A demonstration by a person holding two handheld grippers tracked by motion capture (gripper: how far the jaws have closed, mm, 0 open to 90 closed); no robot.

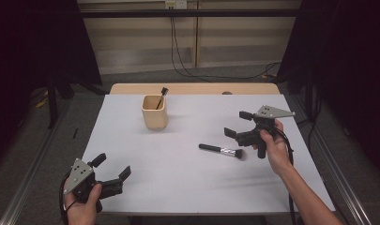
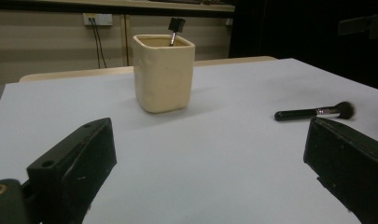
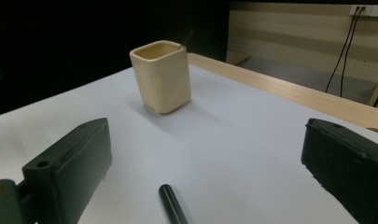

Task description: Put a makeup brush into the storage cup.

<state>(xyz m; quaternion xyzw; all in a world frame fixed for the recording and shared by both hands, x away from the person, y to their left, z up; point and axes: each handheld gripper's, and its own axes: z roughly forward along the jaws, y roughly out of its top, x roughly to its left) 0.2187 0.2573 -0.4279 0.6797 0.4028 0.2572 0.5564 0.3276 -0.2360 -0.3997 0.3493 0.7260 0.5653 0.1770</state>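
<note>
From above, the right gripper (image 1: 237,123), jaws spread, hovers just behind a brush (image 1: 221,150) lying flat near a cup (image 1: 155,112); the left gripper (image 2: 205,154), also spread, waits; the right gripper view suggests straddling the handle squarely before closing.

**A white-topped table with two things on it**

We see a table (image 1: 178,187) whose top is covered by a white sheet, filling the middle of the high view; a strip of bare light wood shows along its far edge, in the upper centre of the frame. Directly on the sheet, in the upper left of centre, stands a cream square-sided cup (image 1: 155,113), upright, with a dark-headed brush (image 1: 161,97) leaning inside it. Right of centre a black-handled makeup brush (image 1: 221,150) lies flat, its bristles pointing to the right edge of the frame. Cup and lying brush sit well apart.
</note>
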